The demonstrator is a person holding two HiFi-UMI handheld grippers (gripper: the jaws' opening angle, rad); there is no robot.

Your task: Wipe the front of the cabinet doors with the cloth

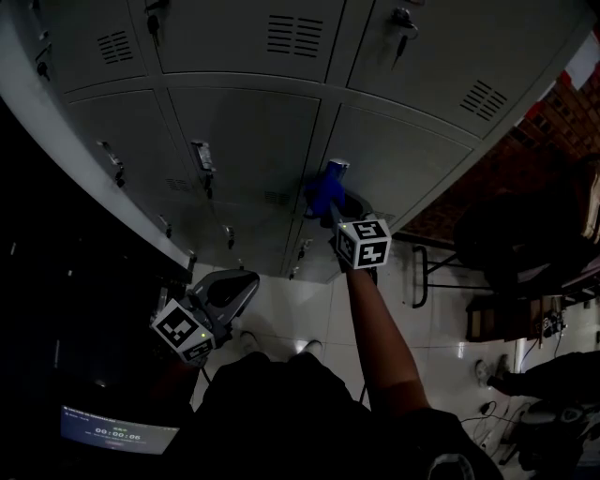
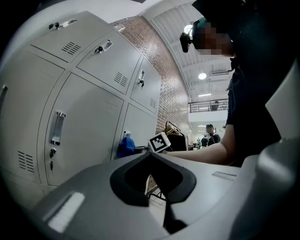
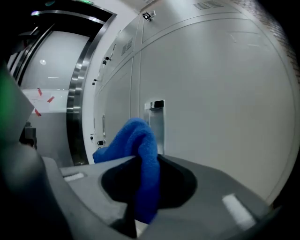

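Right gripper [image 1: 330, 193] clamps blue cloth [image 3: 140, 150] at grey cabinet doors [image 1: 253, 141], frame centre. Left gripper [image 1: 232, 289] closed, empty, lower left. Glossy floor [image 1: 300, 309] below; brick wall [image 1: 553, 112] upper right.

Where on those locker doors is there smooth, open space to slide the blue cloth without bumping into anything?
The widest bare stretch is the plain door panel right of the recessed handle, beside the blue cloth in the right gripper. The neighbouring door is bare mid-panel too. Crowded: door edges, with keys and vents.
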